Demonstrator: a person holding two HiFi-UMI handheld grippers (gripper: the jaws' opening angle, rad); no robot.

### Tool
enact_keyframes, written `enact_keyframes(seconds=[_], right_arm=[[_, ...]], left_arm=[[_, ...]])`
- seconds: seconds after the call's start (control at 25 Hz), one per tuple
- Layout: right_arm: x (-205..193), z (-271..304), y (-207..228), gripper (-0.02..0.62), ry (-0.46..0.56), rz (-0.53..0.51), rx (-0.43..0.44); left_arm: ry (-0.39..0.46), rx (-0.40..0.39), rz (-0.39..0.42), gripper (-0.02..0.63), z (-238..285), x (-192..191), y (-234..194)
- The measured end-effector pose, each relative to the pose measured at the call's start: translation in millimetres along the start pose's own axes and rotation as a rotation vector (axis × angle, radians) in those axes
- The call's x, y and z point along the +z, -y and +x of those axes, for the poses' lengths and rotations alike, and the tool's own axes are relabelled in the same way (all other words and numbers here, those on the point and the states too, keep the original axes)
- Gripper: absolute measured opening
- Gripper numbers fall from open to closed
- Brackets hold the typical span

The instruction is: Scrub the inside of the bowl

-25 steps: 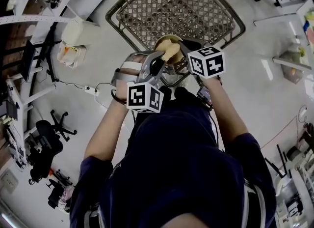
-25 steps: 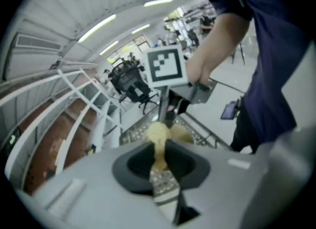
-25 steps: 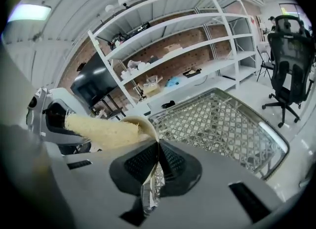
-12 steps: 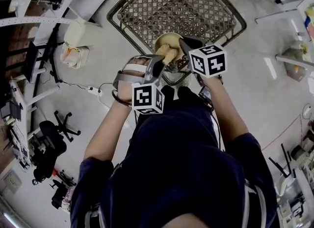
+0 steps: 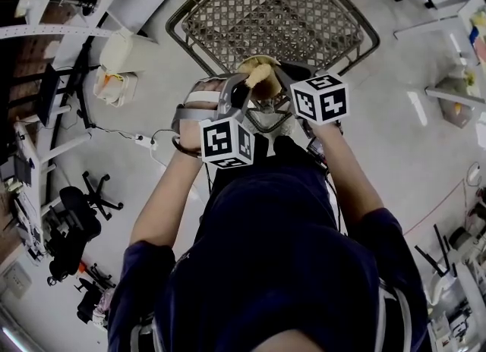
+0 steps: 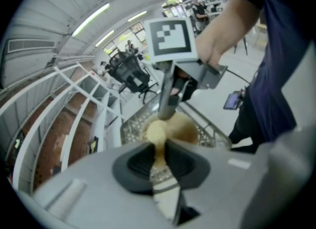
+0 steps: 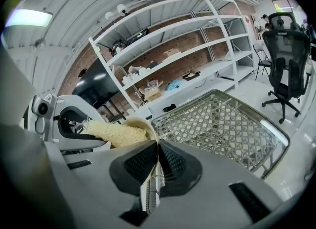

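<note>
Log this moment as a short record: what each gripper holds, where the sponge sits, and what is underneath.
left gripper: shut on the sponge
right gripper: shut on the rim of the bowl
sponge position: its free end reaches over the rim into the bowl
contact with the inner wall: cannot tell
below: mesh rack, with the bowl near its closest edge in the head view
bowl resting or lifted: cannot tell

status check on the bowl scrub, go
Left hand-held gripper shut on sponge, sponge tip in bowl. Right hand-held gripper clamped on bowl rim. Nothing in the way.
</note>
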State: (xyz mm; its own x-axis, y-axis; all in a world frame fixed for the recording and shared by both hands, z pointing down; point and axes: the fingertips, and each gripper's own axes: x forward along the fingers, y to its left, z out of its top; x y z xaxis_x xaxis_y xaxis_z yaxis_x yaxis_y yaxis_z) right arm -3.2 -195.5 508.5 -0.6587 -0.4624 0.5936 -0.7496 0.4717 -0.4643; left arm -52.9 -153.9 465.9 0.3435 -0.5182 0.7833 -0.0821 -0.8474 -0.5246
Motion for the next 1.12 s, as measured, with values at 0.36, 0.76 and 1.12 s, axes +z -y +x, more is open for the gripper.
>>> enact_keyframes(seconds=[0.36, 0.76, 1.12], right_arm=[[1.0, -4.4, 4.8, 0.017, 0.011, -0.006, -0.008], [1.6, -9.1, 4.1, 0.018, 0.011, -0.016, -0.001], [-0.3, -10.2, -1.7, 0.017, 0.002, -0.02, 0.005]], left_arm=[[0.055, -0.062, 0.047, 0.058, -3.1, 20.9, 35.9], [0.003, 0.012, 0.044, 0.058, -1.6, 3.5, 10.0], [0.064, -0.019, 0.111, 0.058, -4.2, 21.9, 26.2]])
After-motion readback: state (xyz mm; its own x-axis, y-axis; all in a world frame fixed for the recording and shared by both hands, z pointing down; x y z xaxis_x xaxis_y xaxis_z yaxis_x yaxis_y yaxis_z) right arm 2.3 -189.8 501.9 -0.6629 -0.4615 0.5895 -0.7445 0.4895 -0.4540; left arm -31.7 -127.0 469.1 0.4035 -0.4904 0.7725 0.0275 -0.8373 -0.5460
